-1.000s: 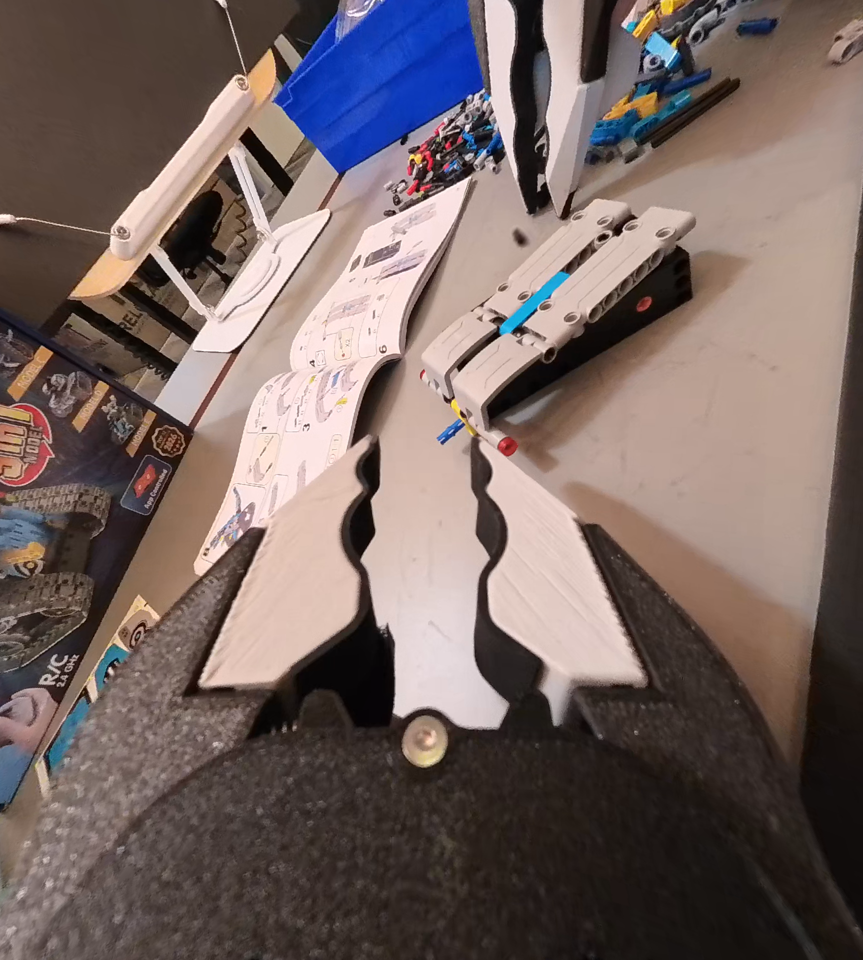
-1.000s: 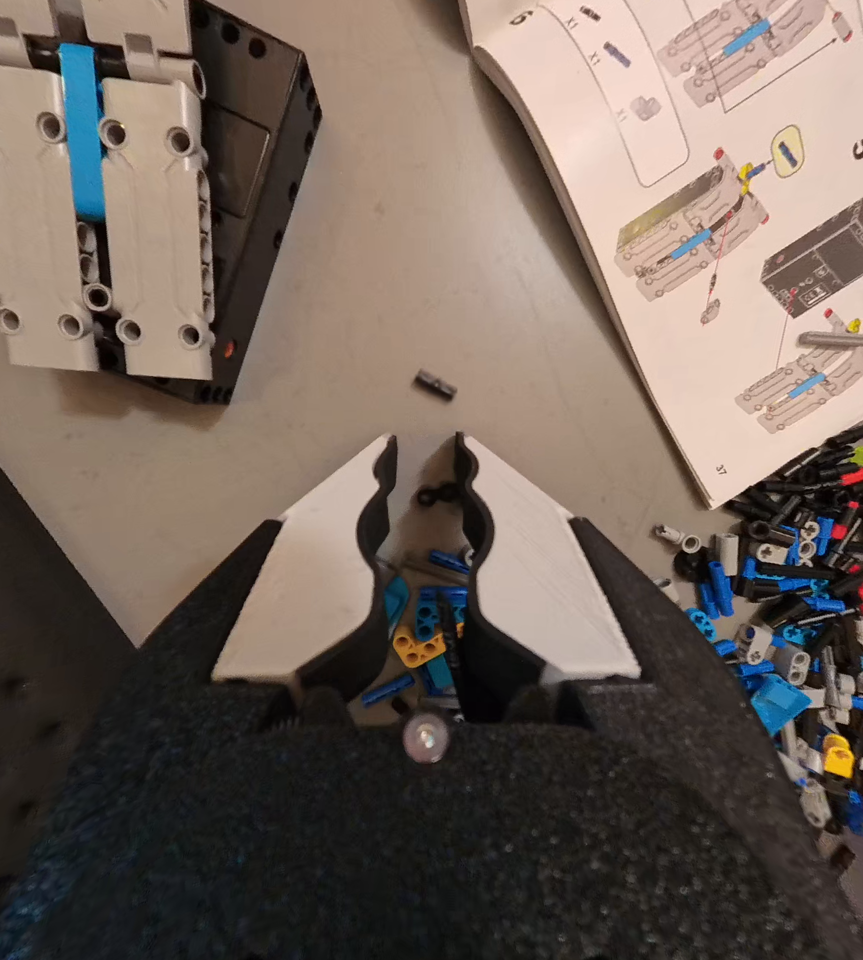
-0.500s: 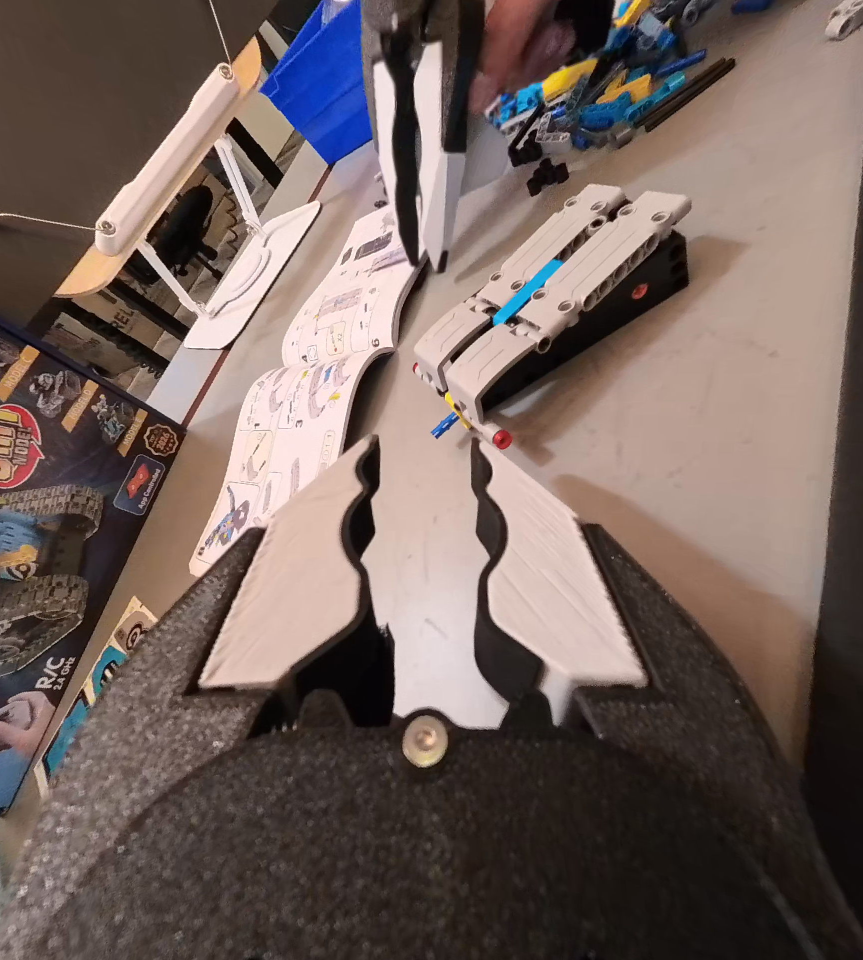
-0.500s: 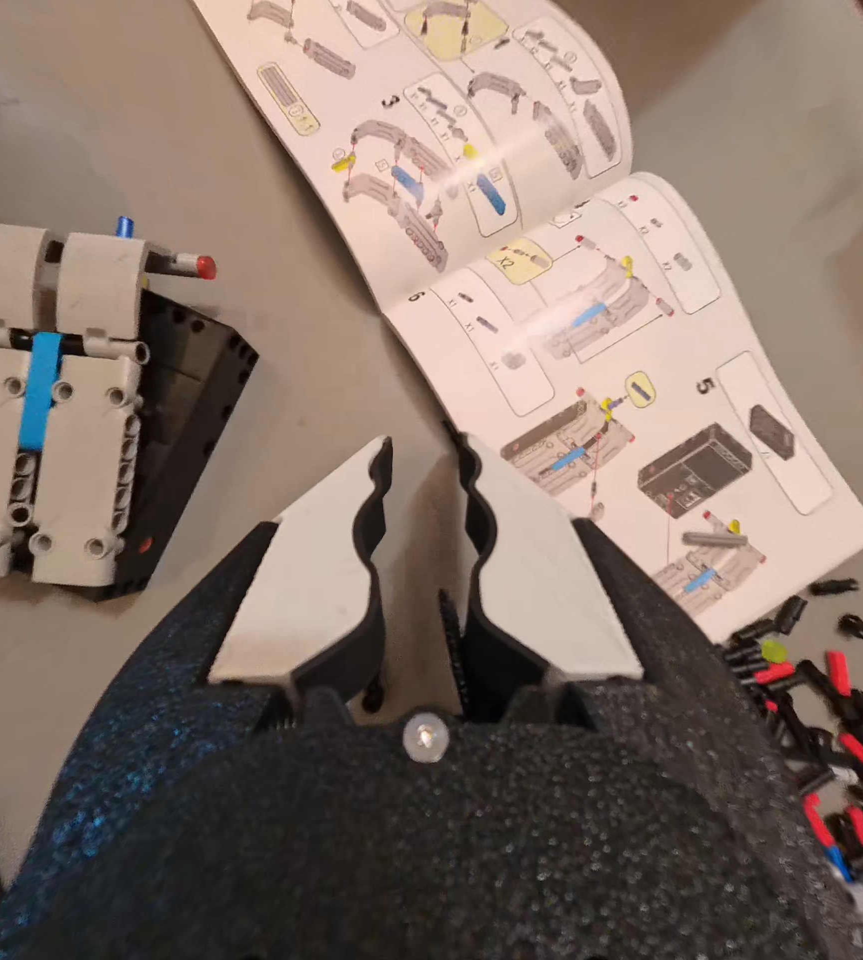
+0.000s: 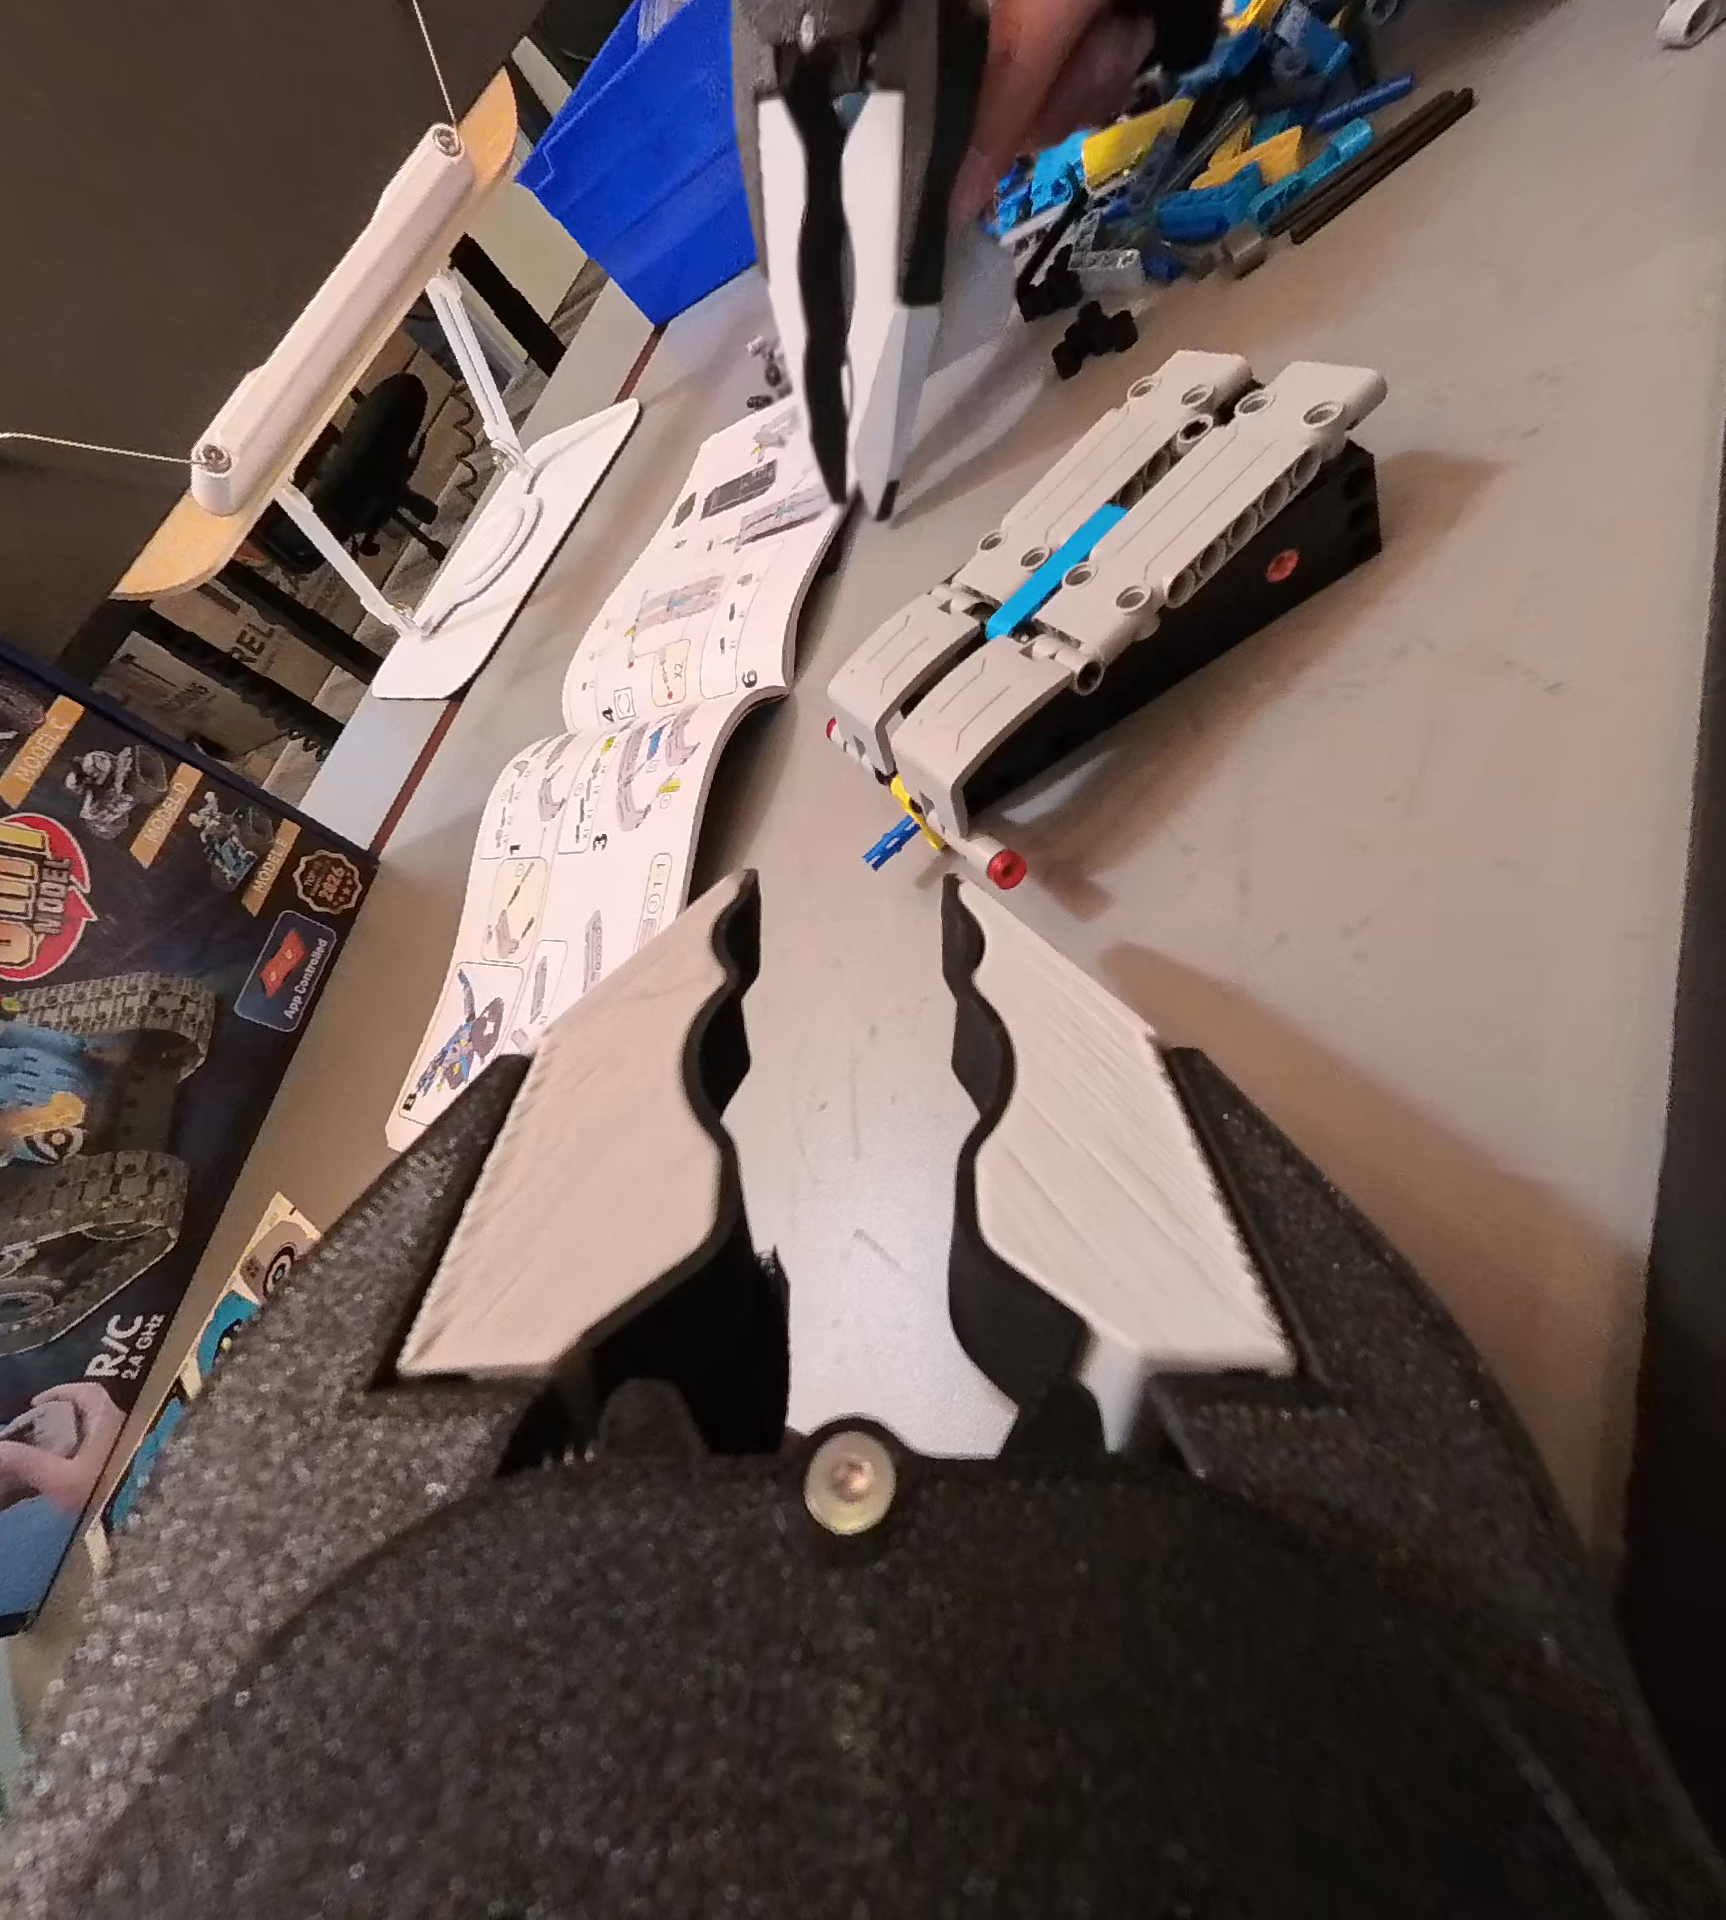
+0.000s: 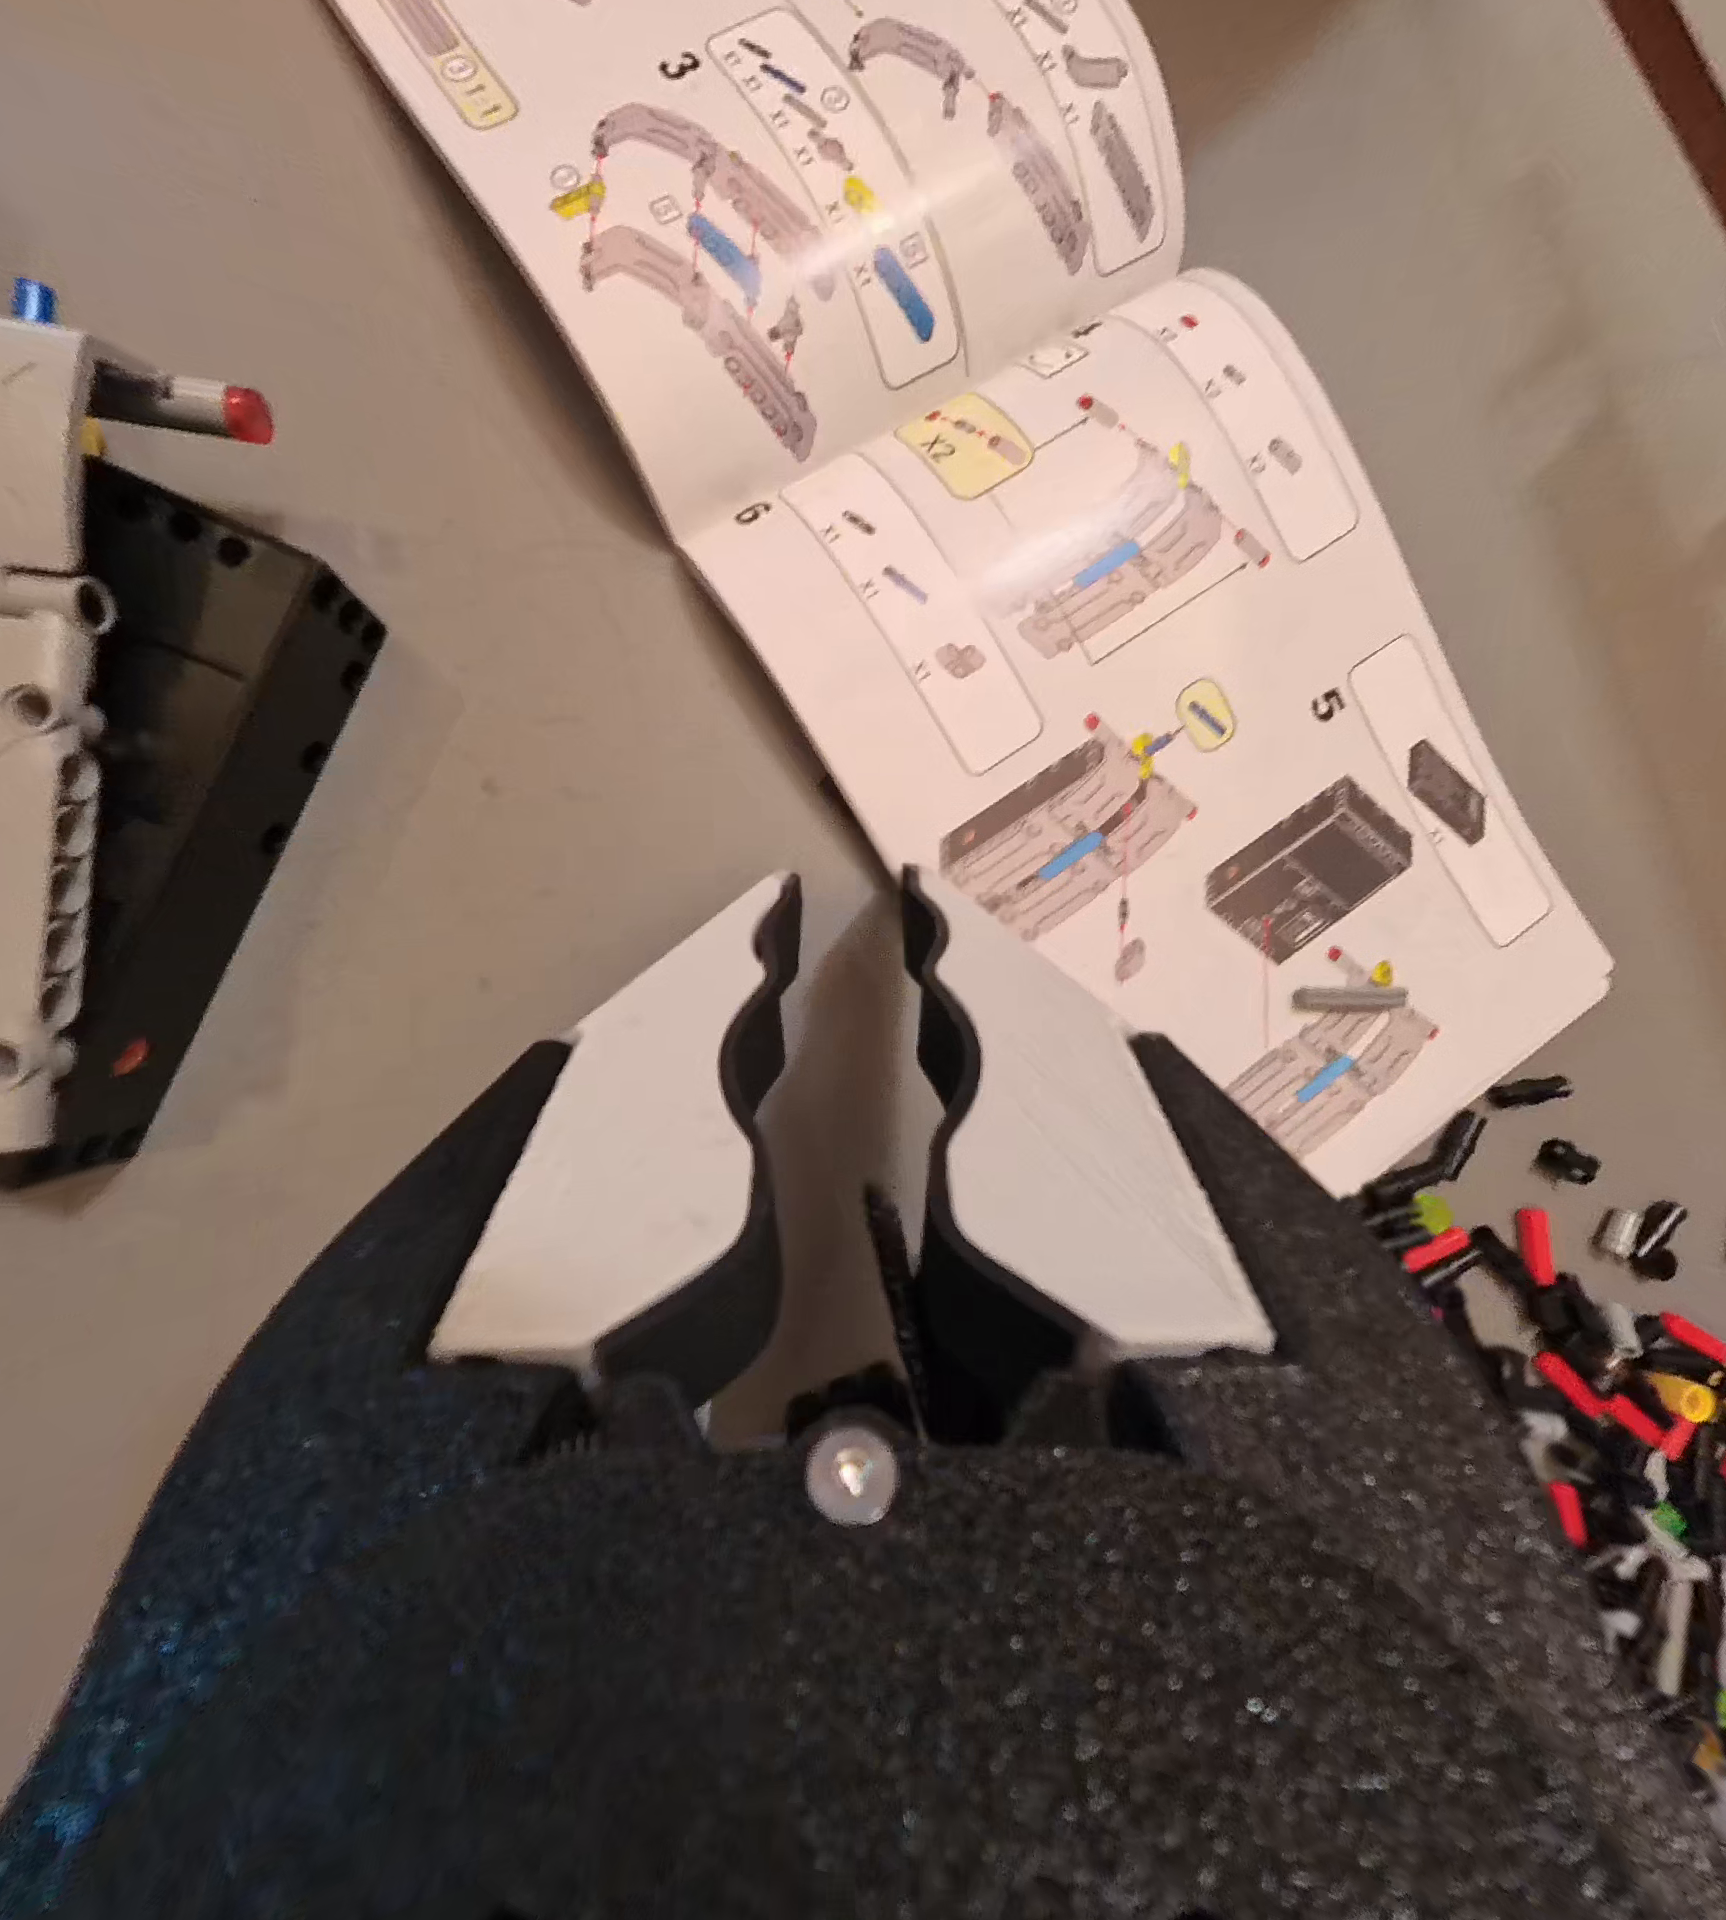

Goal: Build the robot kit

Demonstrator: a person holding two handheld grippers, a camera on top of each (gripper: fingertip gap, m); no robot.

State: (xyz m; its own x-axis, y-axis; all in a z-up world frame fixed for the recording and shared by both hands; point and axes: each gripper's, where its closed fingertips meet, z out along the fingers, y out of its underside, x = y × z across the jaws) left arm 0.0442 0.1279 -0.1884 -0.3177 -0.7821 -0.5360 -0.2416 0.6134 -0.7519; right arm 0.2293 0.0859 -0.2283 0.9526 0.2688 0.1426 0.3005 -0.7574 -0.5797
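A grey and black brick model (image 5: 1098, 592) with a light blue strip lies on the grey table (image 5: 1358, 935), its red-tipped axle pointing at me. My left gripper (image 5: 851, 904) is open and empty, low over the table just short of that axle. An open instruction booklet (image 5: 651, 748) lies left of the model. My right gripper (image 6: 848, 894) is narrowly open and empty, tips over the booklet's (image 6: 1046, 571) near edge, with the model (image 6: 7, 779) to its left. It also shows in the left wrist view (image 5: 859, 488), pointing down at the booklet's far end.
A toy box (image 5: 59, 1039) stands at the left. A blue bin (image 5: 651, 187) and a white lamp stand (image 5: 516, 520) are at the back. Blue and yellow pieces (image 5: 1181, 177) lie beyond the model. A heap of small red and black pins (image 6: 1617, 1403) lies right of my right gripper. The gap from one gripper's tips to the other's is roughly 20 cm.
My right gripper has left the heap of pieces and swung over to the booklet's edge. My left gripper has barely moved.
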